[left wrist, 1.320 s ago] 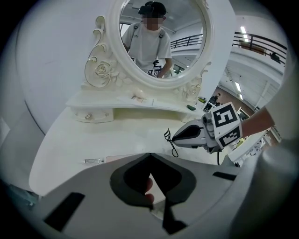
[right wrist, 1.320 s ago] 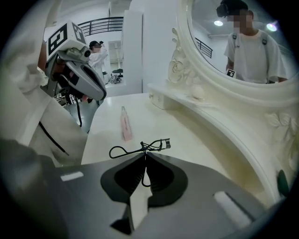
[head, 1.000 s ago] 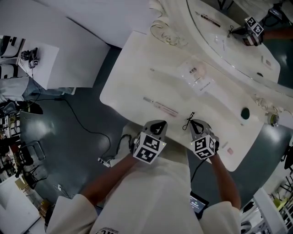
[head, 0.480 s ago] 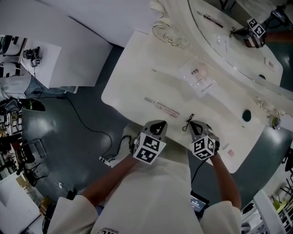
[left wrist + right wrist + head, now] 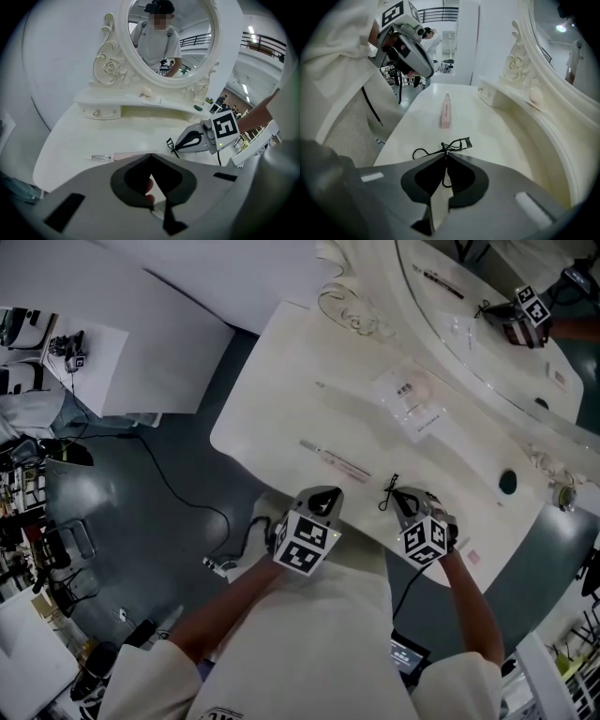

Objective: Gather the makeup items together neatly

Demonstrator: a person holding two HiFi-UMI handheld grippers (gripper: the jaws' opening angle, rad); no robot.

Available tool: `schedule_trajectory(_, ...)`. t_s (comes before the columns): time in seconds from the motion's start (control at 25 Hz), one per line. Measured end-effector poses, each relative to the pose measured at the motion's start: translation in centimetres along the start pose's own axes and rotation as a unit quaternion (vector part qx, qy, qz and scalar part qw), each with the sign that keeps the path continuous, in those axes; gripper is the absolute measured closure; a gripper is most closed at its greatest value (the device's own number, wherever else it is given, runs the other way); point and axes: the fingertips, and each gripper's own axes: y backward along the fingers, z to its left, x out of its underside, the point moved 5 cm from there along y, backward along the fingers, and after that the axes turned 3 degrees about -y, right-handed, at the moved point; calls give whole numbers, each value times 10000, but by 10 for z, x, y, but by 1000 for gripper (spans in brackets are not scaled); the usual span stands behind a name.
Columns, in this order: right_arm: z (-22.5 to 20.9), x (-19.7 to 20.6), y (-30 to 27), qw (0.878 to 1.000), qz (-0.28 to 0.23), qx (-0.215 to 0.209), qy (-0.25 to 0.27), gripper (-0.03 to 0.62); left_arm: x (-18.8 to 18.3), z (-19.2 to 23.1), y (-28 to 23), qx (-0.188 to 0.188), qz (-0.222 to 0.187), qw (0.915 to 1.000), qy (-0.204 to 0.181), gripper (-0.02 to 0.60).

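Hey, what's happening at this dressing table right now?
A person stands at a white vanity table with a gripper in each hand. The right gripper is shut on a black eyelash curler near the table's front edge. The left gripper is shut and empty beside it. A pink tube lies just ahead of them, and a clear packet lies farther back, not yet gathered.

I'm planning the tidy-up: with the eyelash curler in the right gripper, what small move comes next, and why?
Probably carry it forward and set it beside the pink tube: the jaws of the right gripper are shut on the eyelash curler, and the tube lies ahead on the dressing table.
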Motion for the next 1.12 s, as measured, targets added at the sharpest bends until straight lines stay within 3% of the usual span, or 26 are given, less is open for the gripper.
schedule_trajectory(0.44,-1,-3,-2,9990,39,-286,339,580,0,0,1,32,-15,10000,72,577)
schedule_trajectory(0.76,2,-5,-1,9992,31,-389,9,557,1,1,1,30,-6,10000,9,577)
schedule_trajectory(1.12,-3,-11,13,9957,-286,11,-883,557,-3,-1,-1,114,-17,9999,-83,577)
